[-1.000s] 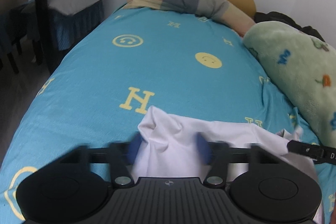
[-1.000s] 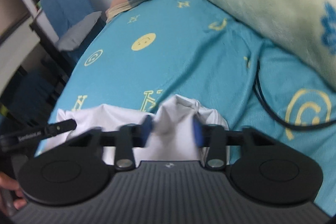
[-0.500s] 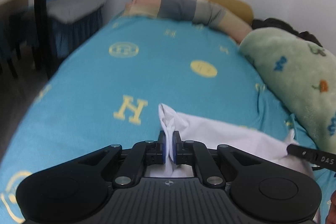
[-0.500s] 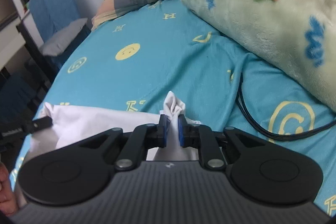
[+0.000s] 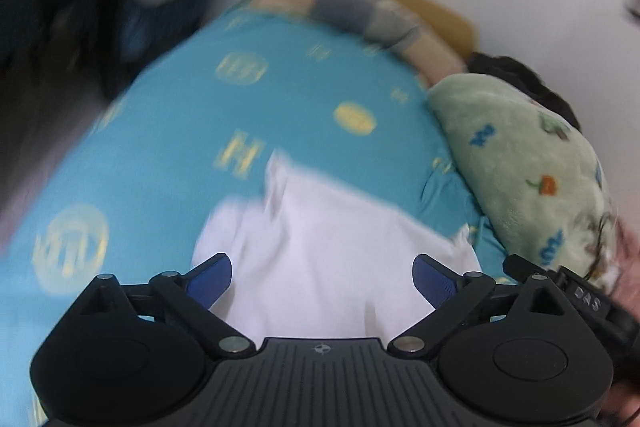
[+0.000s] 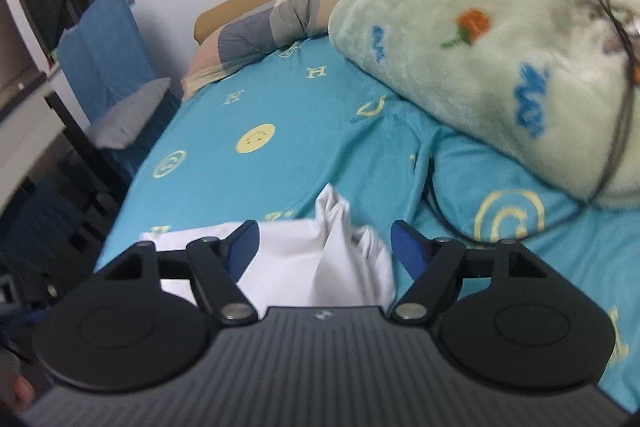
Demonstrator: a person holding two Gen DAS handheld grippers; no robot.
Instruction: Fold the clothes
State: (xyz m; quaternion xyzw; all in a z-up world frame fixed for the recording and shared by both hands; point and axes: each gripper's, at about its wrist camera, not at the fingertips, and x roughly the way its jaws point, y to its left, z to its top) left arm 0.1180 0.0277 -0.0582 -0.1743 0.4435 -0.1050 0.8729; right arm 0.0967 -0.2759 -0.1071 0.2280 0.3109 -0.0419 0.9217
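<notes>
Left gripper [image 5: 322, 277]: matte black ribbed housing, a small round crosshair emblem at twelve o'clock on its edge, two round black discs at three and nine, silver pivot screws, blue pads [image 5: 210, 279] on black linkage arms. Right gripper [image 6: 324, 249] is the twin — same ribbing, discs, silver screws, blue pads [image 6: 242, 247].

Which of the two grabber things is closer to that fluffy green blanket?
Right. The right gripper sits over the white garment near the green blanket. The left gripper is on its far side, toward the bed's open edge.
</notes>
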